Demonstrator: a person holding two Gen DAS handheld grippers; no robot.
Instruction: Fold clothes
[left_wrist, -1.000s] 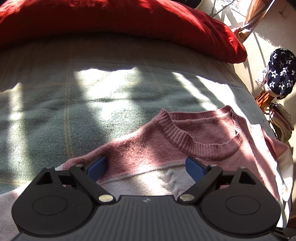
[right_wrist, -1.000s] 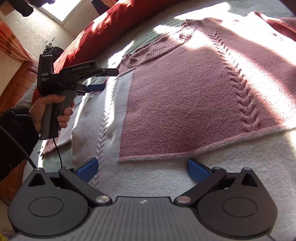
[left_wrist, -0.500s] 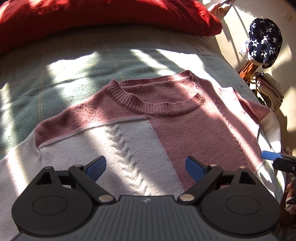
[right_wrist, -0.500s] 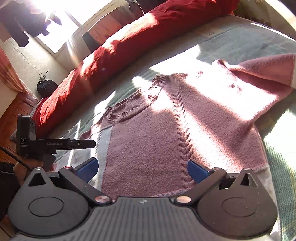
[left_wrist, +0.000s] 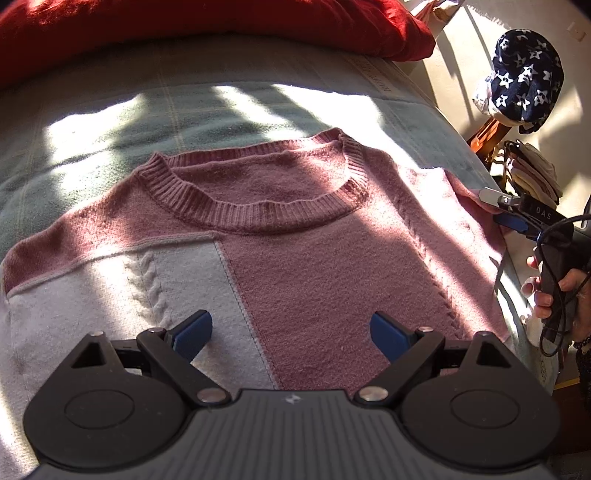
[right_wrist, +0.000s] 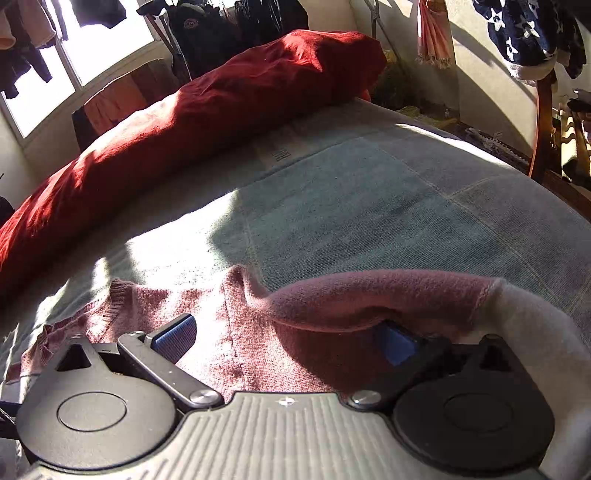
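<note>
The sweater (left_wrist: 295, 236) lies flat on the bed (left_wrist: 110, 122). Both grippers, left (left_wrist: 291, 332) and right (right_wrist: 284, 336), gape empty; the right should pinch the sleeve (right_wrist: 369, 295) near its shoulder.

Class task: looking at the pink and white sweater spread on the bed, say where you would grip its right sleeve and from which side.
Grip the sleeve near its white cuff, coming from the sweater's outer edge. It lies humped there, so the right gripper's open fingers can straddle the ridge.
</note>
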